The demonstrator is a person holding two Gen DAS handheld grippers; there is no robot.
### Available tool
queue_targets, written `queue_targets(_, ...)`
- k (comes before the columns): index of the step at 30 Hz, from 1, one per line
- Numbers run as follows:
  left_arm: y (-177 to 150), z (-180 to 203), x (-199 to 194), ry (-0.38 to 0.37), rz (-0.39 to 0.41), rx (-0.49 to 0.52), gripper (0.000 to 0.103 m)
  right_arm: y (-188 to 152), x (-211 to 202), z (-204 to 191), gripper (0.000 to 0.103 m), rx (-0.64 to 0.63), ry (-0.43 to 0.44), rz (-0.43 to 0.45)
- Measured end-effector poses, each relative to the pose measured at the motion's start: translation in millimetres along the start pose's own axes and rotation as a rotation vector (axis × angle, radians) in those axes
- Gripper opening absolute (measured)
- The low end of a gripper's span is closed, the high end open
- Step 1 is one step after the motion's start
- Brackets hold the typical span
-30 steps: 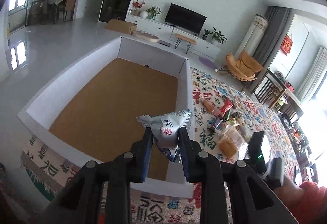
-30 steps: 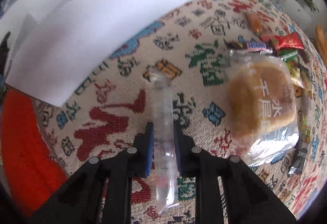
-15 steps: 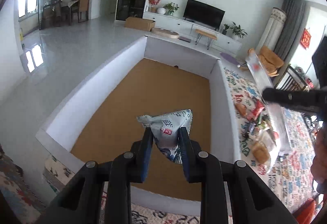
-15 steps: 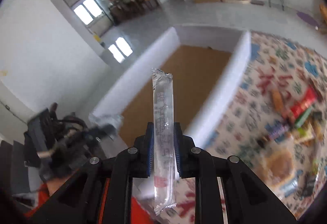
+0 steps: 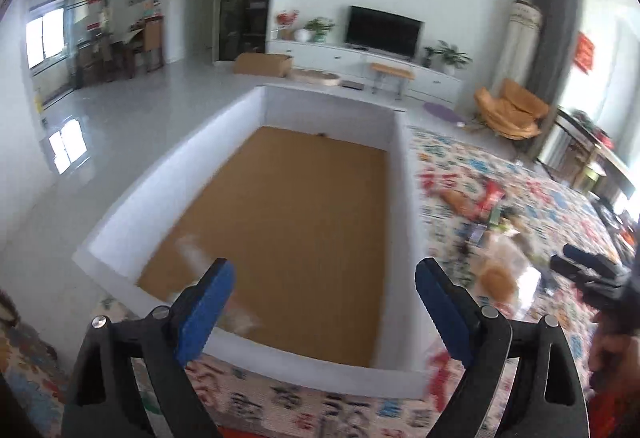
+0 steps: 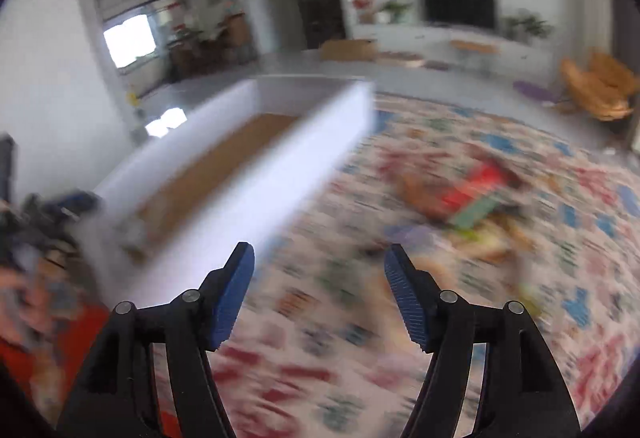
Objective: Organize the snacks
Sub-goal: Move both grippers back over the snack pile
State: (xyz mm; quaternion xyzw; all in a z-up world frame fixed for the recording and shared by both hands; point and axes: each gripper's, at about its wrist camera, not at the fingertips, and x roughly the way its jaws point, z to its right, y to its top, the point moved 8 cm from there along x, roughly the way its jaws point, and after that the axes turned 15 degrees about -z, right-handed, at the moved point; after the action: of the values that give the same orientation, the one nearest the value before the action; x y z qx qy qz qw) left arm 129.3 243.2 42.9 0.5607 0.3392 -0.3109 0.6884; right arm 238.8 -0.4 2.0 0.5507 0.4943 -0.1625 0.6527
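Observation:
My left gripper (image 5: 322,296) is open and empty above the near end of a large white box (image 5: 248,110) with a brown floor. A blurred pale packet (image 5: 196,258) shows inside the box near the left finger. My right gripper (image 6: 320,286) is open and empty over the patterned rug, just right of the box (image 6: 280,158). A blurred pile of snacks (image 6: 472,198) lies on the rug ahead of it, also in the left wrist view (image 5: 488,214). The right wrist view is strongly motion-blurred.
The patterned rug (image 5: 500,174) spreads right of the box. The right gripper's body (image 5: 592,274) shows at the right edge of the left wrist view. A TV unit (image 5: 384,38) and orange chair (image 5: 512,110) stand far behind.
Both grippers have opened. The blue-white snack bag has left my left gripper and the clear tube has left my right gripper. The right gripper has swung toward the rug.

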Motion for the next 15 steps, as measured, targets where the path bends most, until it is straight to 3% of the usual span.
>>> queue_targets(4,-15,82,-14,-0.121,-0.006,0.140,0.092,-81,-9,109,0.071,0.162,-0.246,-0.003)
queue_targets(8,-41,163,-2,-0.227,-0.078,0.265,0.097,-128,-7,180,0.071,0.306,-0.337,-0.095)
queue_targets(11,-67,204,35,-0.184,-0.126,0.347,0.097,-139,-4,201,0.071,0.357,-0.348,-0.126)
queue_targets(15,-87,216,93,-0.039,-0.184,0.382,0.097,-141,0,212,0.071,0.413,-0.329,-0.115)
